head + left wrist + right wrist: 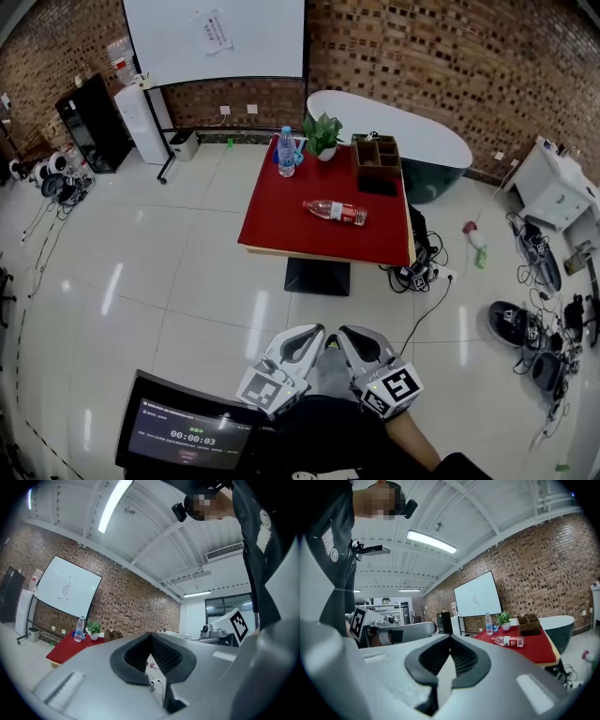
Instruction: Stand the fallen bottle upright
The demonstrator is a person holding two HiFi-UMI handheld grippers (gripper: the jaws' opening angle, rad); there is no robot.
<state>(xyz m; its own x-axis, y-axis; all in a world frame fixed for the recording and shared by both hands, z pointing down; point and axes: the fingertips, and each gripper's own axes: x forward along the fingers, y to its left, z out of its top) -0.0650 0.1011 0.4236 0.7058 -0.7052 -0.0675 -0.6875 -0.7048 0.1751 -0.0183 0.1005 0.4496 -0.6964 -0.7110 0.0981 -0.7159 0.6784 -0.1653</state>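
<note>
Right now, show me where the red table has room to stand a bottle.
Free on the table: the near strip in front of the fallen bottle, and the left side in front of the upright bottle. Crowded: the far edge, with plant and box.

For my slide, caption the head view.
Fallen bottle on red table; left claw and right claw shut, far from it.

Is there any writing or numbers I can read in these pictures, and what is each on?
"00:00:03": on the dark screen, bottom of the head view.
Smaller print on that screen: too small to read.
The sheet on the whiteboard: too small to read.
Red label on the fallen bottle: blurred.
</note>
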